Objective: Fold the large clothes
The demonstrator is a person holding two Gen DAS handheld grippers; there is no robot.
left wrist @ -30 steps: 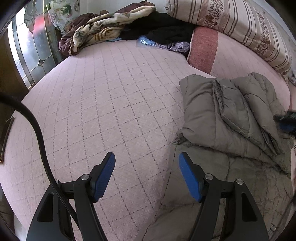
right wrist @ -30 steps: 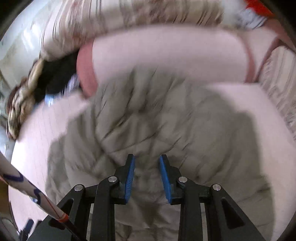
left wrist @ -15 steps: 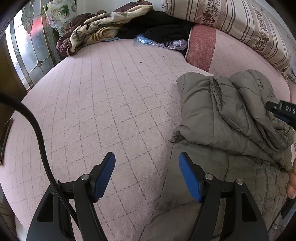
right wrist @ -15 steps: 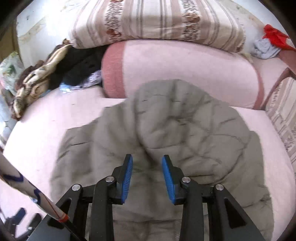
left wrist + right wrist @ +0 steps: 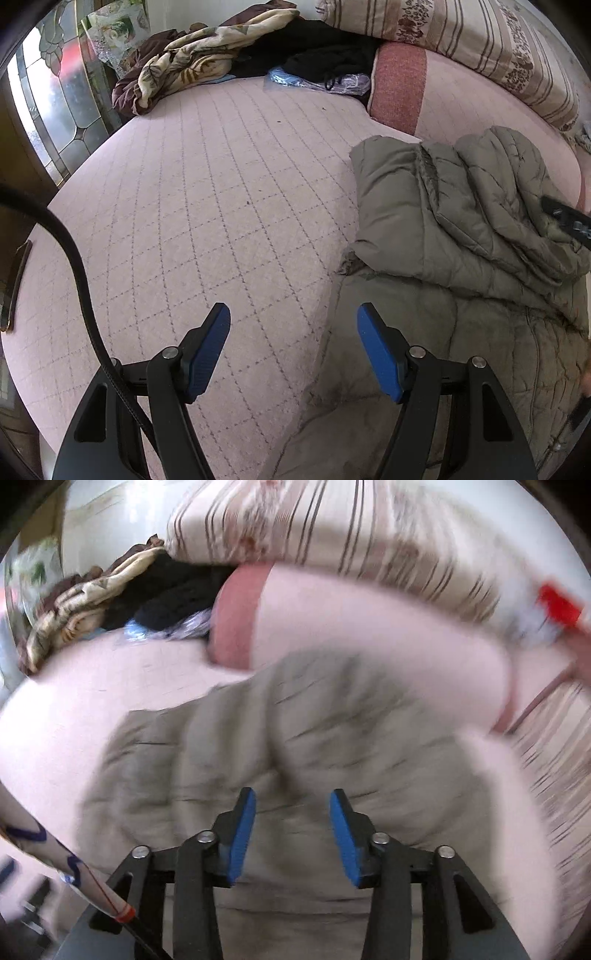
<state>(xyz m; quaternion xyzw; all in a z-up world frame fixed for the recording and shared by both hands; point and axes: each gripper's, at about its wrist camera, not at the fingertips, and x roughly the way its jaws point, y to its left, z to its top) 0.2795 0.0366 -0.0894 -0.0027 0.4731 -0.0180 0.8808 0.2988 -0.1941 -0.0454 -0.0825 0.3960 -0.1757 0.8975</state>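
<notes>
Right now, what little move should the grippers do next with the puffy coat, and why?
Probably bring the open left gripper right onto the grey-green quilted jacket's near edge. It hovers over the pink bedspread holding nothing, and the right gripper, jaws opening, holds nothing.

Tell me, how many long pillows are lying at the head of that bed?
2. A pink bolster lies just beyond the grey puffer jacket, and a striped floral one rests behind and on top of it. The heap of bedding may hide more.

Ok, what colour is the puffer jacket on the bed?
Grey-olive; the quilted puffer jacket shows best in the left wrist view.
</notes>
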